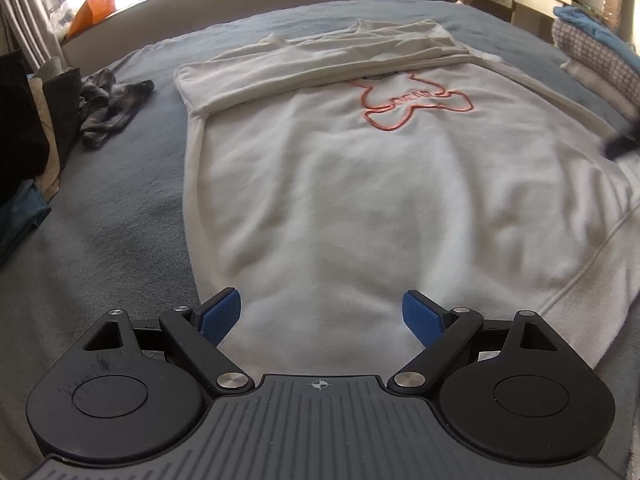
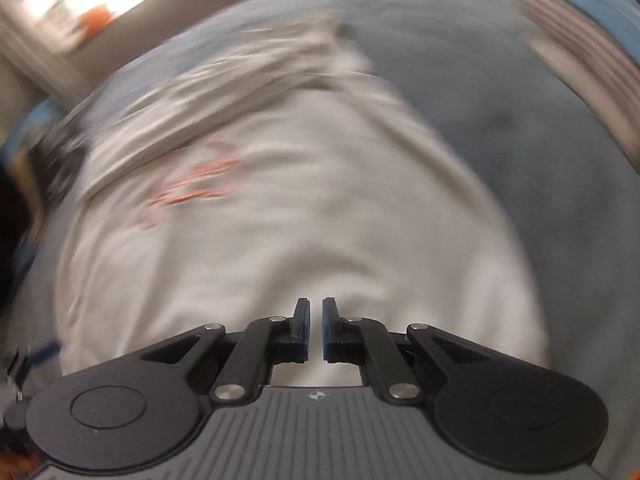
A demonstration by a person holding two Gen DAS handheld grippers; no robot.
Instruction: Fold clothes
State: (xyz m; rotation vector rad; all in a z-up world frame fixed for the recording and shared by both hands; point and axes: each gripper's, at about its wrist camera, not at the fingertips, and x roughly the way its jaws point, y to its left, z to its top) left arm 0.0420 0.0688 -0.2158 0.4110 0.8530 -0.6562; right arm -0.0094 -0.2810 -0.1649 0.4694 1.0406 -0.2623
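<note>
One white fleece sweatshirt with an orange bear outline [image 1: 360,184] lay flat on the grey-blue bed [image 1: 120,200], sleeves already folded across its chest; the body fold remained. Left gripper [image 1: 320,316] hovered wide open over the hem, right gripper [image 2: 316,328] was closed, empty.

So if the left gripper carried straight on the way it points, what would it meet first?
Most likely the white sweatshirt: the left gripper points down at its lower body, jaws open, nothing between. Depth is unclear.
</note>
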